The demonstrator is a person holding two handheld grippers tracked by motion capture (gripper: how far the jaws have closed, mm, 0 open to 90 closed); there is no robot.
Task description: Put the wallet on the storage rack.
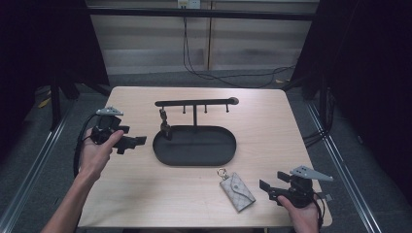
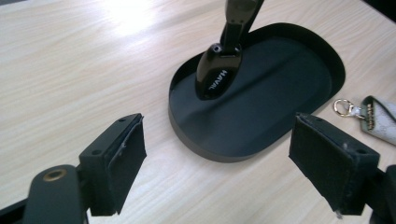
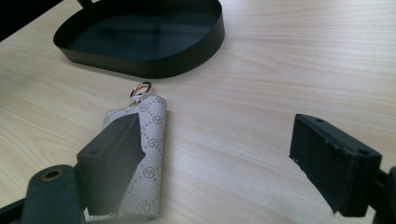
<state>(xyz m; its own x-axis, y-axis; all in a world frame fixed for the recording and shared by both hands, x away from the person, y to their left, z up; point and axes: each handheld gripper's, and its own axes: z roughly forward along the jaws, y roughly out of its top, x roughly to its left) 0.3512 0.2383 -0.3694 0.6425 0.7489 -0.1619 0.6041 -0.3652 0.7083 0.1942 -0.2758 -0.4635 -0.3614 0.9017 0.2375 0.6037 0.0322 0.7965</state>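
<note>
- Starting at the desk's left edge: the left gripper (image 1: 141,141) was in the person's left hand (image 1: 99,148), hovering a bit above the wood with its nose aimed toward the black oval tray (image 1: 167,160). Jaws were spread wide apart, nothing between the pads. In the left gripper view you could see bare desk (image 2: 70,70) and the tray's near end through the gap.
- Middle of the desk: that tray had a thin post rising from it with a T-shaped hook bar (image 1: 194,103) across the top. A dark key fob (image 1: 165,127) hung off the bar's left end, its bottom resting inside the tray near the left rim. In the left gripper view the fob (image 2: 217,74) looked glossy black with white lettering, too small for me to read properly.
- Just in front of the tray, toward the desk's near edge, lay a beige patterned key pouch (image 1: 236,190) flat on the wood, its gold ring (image 1: 222,172) pointing at the tray but not touching it.
- Near the front right corner: the right gripper (image 1: 265,189) sat low in the right hand (image 1: 303,213), pointing left at the pouch. Jaws stood apart too, holding nothing. In the right gripper view one jaw overlapped the pouch (image 3: 152,154) in the picture; couldn't tell if it actually touched.
</note>
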